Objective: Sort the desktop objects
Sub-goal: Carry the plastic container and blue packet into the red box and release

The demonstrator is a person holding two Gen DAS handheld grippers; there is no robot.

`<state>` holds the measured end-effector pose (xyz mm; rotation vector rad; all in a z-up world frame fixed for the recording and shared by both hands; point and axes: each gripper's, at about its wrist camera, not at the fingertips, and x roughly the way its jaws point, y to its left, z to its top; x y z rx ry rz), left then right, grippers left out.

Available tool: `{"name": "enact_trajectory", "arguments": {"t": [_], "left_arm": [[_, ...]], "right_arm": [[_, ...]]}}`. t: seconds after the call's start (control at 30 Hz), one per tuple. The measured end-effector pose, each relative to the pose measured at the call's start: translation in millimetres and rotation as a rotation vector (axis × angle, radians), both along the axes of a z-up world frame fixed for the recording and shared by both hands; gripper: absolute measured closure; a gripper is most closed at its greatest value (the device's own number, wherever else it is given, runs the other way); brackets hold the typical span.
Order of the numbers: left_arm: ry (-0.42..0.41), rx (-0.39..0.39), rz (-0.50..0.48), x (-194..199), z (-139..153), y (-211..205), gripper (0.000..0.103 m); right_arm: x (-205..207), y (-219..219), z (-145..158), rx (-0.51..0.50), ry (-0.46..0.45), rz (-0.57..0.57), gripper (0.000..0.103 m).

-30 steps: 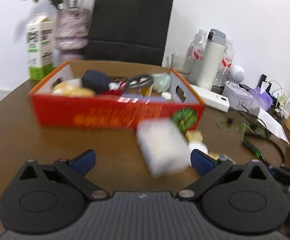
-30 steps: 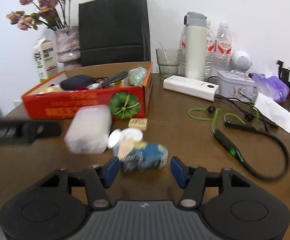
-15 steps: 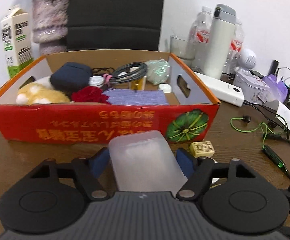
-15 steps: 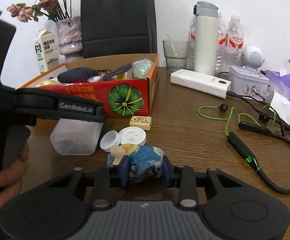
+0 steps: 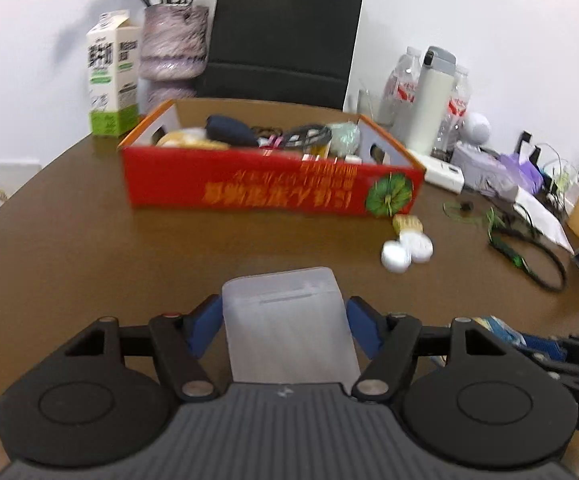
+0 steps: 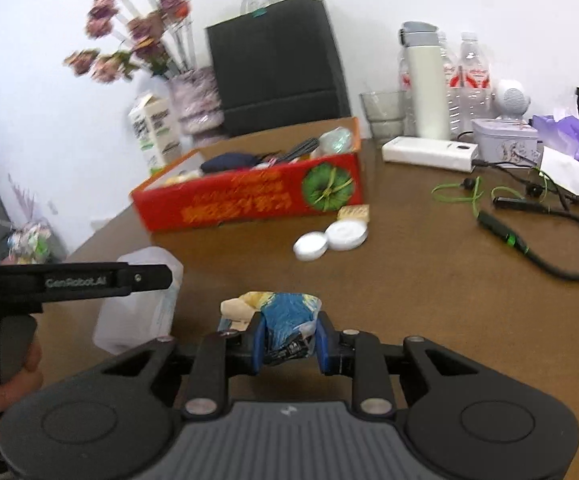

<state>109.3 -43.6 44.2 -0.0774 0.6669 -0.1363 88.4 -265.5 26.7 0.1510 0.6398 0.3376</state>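
My left gripper (image 5: 285, 320) is shut on a translucent plastic box (image 5: 289, 320) and holds it above the brown table, well in front of the red cardboard box (image 5: 269, 188). The plastic box also shows in the right wrist view (image 6: 137, 300), under the left gripper's body (image 6: 69, 280). My right gripper (image 6: 289, 340) is shut on a crumpled blue snack packet (image 6: 285, 320) and holds it off the table. The red box (image 6: 249, 200) holds several items.
Two white round lids (image 6: 329, 238) and a small yellow block (image 6: 354, 213) lie by the red box's corner. A green and black neckband earphone (image 6: 529, 236), white power bank (image 6: 429, 153), tin, bottles, glass, milk carton (image 5: 111, 76), vase and black bag (image 5: 285, 36) stand around.
Both grippers have closed on their objects, lifted them and pulled back from the red box. The left gripper took the plastic box, the right took the blue packet.
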Motion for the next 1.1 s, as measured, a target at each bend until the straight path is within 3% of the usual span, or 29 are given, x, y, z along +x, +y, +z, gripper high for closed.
{"name": "enact_trajectory", "arguments": {"t": [0.23,0.37,0.4,0.43,0.47,0.57,0.6,0.63,0.67,0.83,1.0,1.1], "left_arm": [[-0.026,0.075,-0.048,-50.4,-1.6,16.4,0.034],[-0.023,0.074,-0.042,-66.5,-13.5,24.6,0.032],[-0.037,0.076,-0.029,-69.8,-16.2,24.7,0.03],[-0.051,0.083,-0.01,-72.7,-18.4,24.2,0.019],[-0.058,0.093,0.007,-76.2,-20.7,22.7,0.014],[-0.044,0.081,0.002,-87.8,-27.2,19.6,0.013],[-0.043,0.075,-0.004,-90.1,-28.4,19.6,0.013],[-0.046,0.072,-0.004,-91.9,-29.1,20.0,0.021],[-0.048,0.072,0.002,-93.0,-29.3,20.8,0.036],[-0.04,-0.025,0.028,-100.6,-23.4,32.6,0.037],[-0.123,-0.007,0.013,-114.1,-3.9,30.7,0.037],[-0.148,-0.024,0.035,-100.0,11.2,36.5,0.037]], "right_arm": [[-37.8,21.5,0.2,-0.021,0.008,0.043,0.079],[-50.9,25.7,-2.0,-0.023,0.018,0.044,0.078],[-53.1,26.2,-2.6,-0.024,0.023,0.045,0.078],[-55.1,26.9,-3.0,-0.028,0.027,0.045,0.078],[-57.4,28.0,-3.2,-0.033,0.028,0.044,0.078],[-64.2,27.1,-3.7,-0.036,0.028,0.045,0.078],[-66.0,26.1,-3.9,-0.035,0.03,0.041,0.078],[-67.1,26.2,-4.6,-0.035,0.033,0.034,0.078],[-67.6,25.7,-5.3,-0.037,0.038,0.031,0.078],[-78.8,29.6,1.8,-0.047,0.006,0.05,0.079],[-84.9,28.5,21.1,-0.027,-0.066,0.051,0.079],[-71.6,24.2,32.3,-0.005,-0.078,0.046,0.078]]}}
